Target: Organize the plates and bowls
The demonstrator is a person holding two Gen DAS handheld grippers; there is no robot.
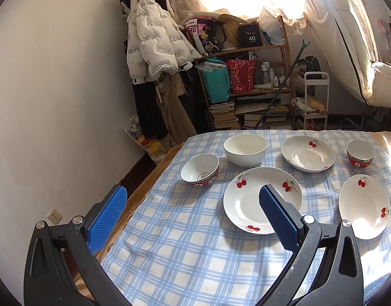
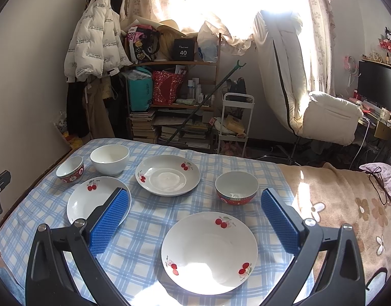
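Left to right on checked cloth (image 2: 149,219): small red-rimmed bowl (image 2: 70,169); plain white bowl (image 2: 109,158); cherry plate (image 2: 86,201); far cherry plate (image 2: 168,175); second red bowl (image 2: 236,187); near cherry plate (image 2: 209,252); all separate, none stacked; judged: sorting not begun, three plates and three bowls left to gather; left hand-held gripper (image 1: 193,214) jaws wide apart, empty, above cloth; right hand-held gripper (image 2: 195,216) jaws wide apart, empty, over near cherry plate.

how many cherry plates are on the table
3 white ceramic cherry-print plates on the blue checked cloth: near-right plate, near-left plate, far-middle plate. None looks hidden.
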